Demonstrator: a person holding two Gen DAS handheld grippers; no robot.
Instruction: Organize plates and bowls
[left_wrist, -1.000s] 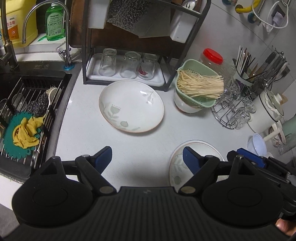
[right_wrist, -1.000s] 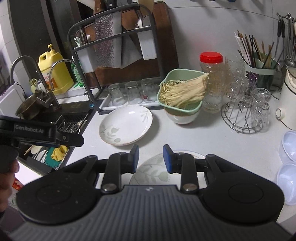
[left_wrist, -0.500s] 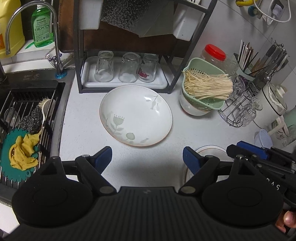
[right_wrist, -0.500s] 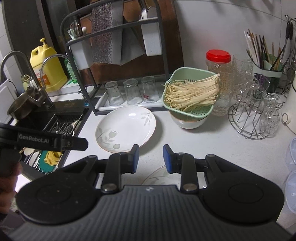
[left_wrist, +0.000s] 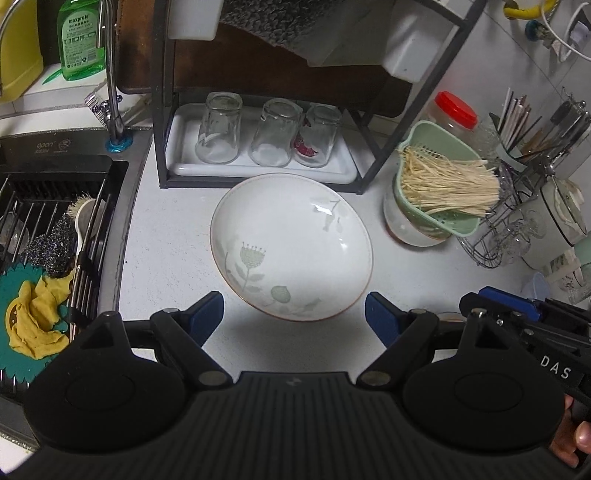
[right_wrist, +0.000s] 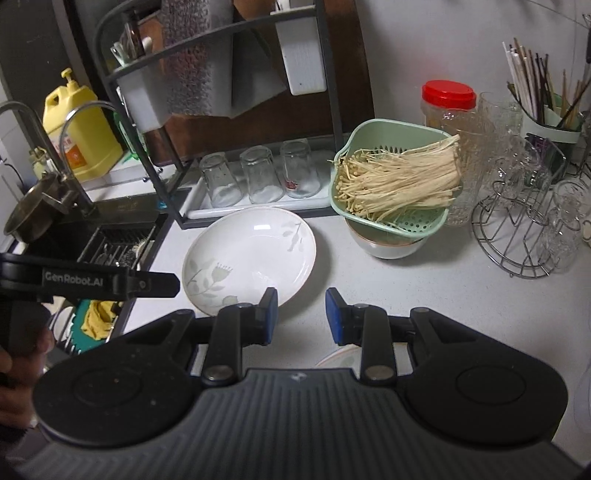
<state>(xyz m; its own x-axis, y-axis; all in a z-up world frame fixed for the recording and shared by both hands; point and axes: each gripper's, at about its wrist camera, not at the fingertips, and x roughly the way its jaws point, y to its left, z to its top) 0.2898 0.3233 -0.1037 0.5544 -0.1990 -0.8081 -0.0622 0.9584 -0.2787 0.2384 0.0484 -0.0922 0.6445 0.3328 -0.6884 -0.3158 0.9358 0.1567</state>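
A large white plate with a pale flower pattern (left_wrist: 291, 247) (right_wrist: 251, 254) lies on the white counter in front of the dish rack. My left gripper (left_wrist: 294, 314) stands wide open just above the plate's near rim, its blue pads apart from it. My right gripper (right_wrist: 301, 315) hovers to the right of the plate with a narrow gap and nothing between the pads. A second plate (right_wrist: 340, 360) shows only as a sliver under the right gripper. A white bowl (right_wrist: 388, 247) (left_wrist: 410, 229) sits under a green colander of enoki mushrooms (right_wrist: 395, 184).
The black dish rack (left_wrist: 162, 110) holds a tray with three upturned glasses (left_wrist: 275, 134). The sink (left_wrist: 44, 221) with a scrubber and yellow cloth is on the left. A wire glass stand (right_wrist: 517, 229), a red-lidded jar (right_wrist: 448, 99) and a chopstick holder stand on the right.
Both grippers have moved forward toward the rack and a little lower; the flowered plate looms larger and nearer. The second plate has slid almost out of sight beneath them. Jaw gaps unchanged.
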